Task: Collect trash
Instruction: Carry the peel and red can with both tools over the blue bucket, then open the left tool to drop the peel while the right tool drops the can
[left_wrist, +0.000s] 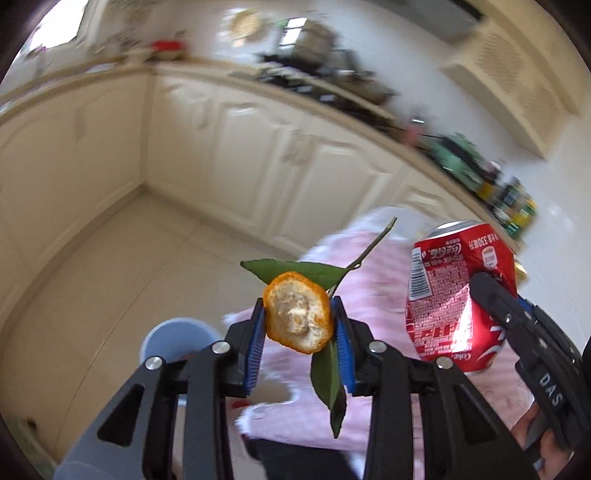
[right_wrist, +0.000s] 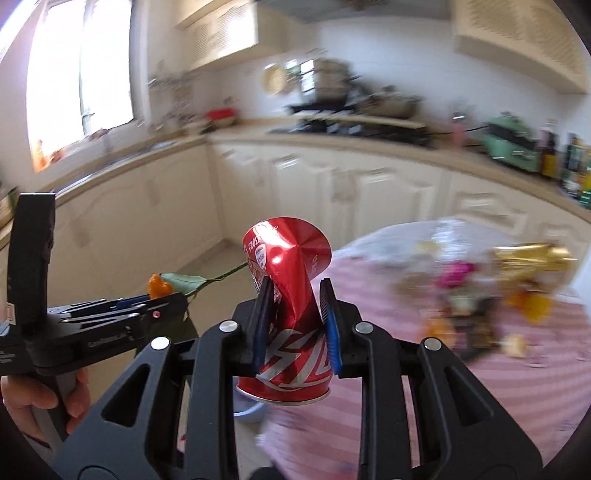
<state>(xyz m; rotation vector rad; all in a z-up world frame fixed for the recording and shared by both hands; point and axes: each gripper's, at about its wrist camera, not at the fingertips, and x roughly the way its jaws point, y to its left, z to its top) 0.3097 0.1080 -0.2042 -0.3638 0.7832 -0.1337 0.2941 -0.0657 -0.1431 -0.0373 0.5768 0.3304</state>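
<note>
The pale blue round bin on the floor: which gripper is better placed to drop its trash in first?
Probably left. The left gripper, holding the orange peel with green leaves, hangs nearer the pale blue round bin; the right gripper with the crushed red can is farther away.

Tabletop clutter (right_wrist: 476, 295) blurred beyond recognition

The tiled floor (left_wrist: 122, 258) is lying open from nine to twelve o'clock of the left gripper (left_wrist: 299, 321), bounded by cream cabinet doors (left_wrist: 258, 155). A blue-grey bin (left_wrist: 177, 338) is standing at eight o'clock, mouth unobstructed. The pink-striped table (right_wrist: 461, 387) is blocking three to five o'clock, with blurred clutter (right_wrist: 480, 295) crowding its top. The right gripper (left_wrist: 491, 314) is occupying three o'clock, close alongside.
</note>
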